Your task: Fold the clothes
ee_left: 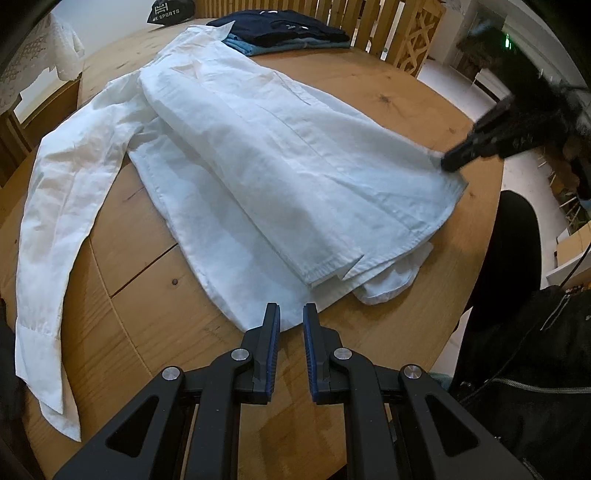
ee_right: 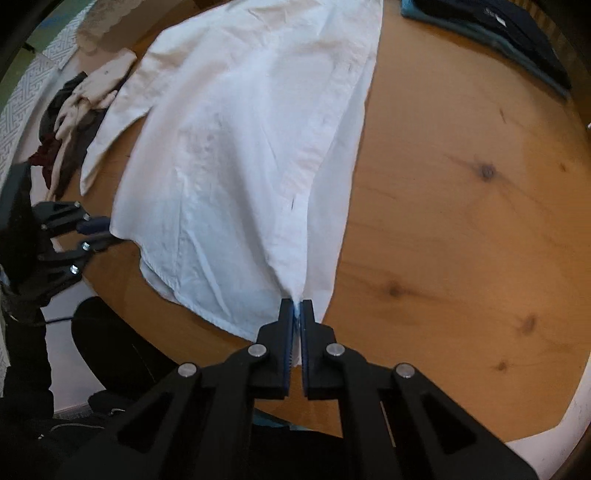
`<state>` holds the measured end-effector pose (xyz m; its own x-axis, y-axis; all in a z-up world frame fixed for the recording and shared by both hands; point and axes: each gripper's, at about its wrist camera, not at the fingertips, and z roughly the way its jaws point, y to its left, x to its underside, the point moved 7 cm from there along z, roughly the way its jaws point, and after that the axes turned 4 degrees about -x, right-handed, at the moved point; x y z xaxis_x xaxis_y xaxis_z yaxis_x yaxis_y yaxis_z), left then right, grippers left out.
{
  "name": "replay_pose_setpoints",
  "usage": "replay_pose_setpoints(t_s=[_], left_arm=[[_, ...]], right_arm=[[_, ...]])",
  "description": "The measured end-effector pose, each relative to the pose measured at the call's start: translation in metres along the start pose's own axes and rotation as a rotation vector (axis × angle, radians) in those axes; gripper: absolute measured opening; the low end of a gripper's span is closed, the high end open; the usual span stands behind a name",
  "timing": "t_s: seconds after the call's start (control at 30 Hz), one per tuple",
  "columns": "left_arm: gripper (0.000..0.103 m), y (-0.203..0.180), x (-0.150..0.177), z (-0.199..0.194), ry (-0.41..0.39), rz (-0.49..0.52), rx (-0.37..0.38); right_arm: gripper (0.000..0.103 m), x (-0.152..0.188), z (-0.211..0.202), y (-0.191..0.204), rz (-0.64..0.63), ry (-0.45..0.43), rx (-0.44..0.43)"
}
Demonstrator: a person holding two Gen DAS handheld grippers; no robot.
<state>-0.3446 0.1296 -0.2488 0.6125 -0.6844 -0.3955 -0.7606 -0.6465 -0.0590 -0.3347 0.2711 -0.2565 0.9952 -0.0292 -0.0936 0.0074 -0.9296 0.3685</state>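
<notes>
**Right gripper pinches the shirt hem at the table's near edge**

A white shirt (ee_left: 258, 155) lies partly folded across the round wooden table (ee_right: 461, 221), collar toward the far edge beside a stack of folded dark and blue clothes (ee_left: 284, 31), one sleeve trailing along the left edge. The right gripper (ee_right: 296, 306) points steeply down, jaws closed on a pinch of the hem. The left gripper (ee_left: 291, 314) hovers tilted down just off the hem's near corner, jaws slightly apart, holding nothing.
</notes>
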Motion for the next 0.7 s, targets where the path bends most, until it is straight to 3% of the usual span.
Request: replay_pose_setpoints(t_s=[0.07, 0.27, 0.37, 0.57, 0.63, 0.7], left_arm=[[0.012, -0.004, -0.005, -0.001, -0.008, 0.009, 0.002], [0.018, -0.01, -0.02, 0.001, -0.023, 0.022, -0.019], [0.011, 0.005, -0.022, 0.01, -0.014, -0.024, -0.06], [0.004, 0.01, -0.005, -0.002, -0.048, -0.082, -0.059], [0.004, 0.007, 0.002, -0.008, -0.056, -0.085, -0.062], [0.004, 0.005, 0.011, -0.002, -0.025, -0.074, -0.076]], right_arm=[[0.005, -0.001, 0.006, 0.004, 0.027, 0.007, -0.061], [0.004, -0.008, 0.007, 0.012, -0.051, -0.022, 0.001], [0.004, -0.009, 0.007, 0.012, -0.058, -0.025, 0.011], [0.004, -0.007, 0.0, 0.009, -0.07, -0.062, 0.048], [0.004, -0.002, 0.003, 0.002, -0.106, -0.042, 0.134], [0.005, 0.001, 0.013, 0.0, -0.093, 0.019, 0.095]])
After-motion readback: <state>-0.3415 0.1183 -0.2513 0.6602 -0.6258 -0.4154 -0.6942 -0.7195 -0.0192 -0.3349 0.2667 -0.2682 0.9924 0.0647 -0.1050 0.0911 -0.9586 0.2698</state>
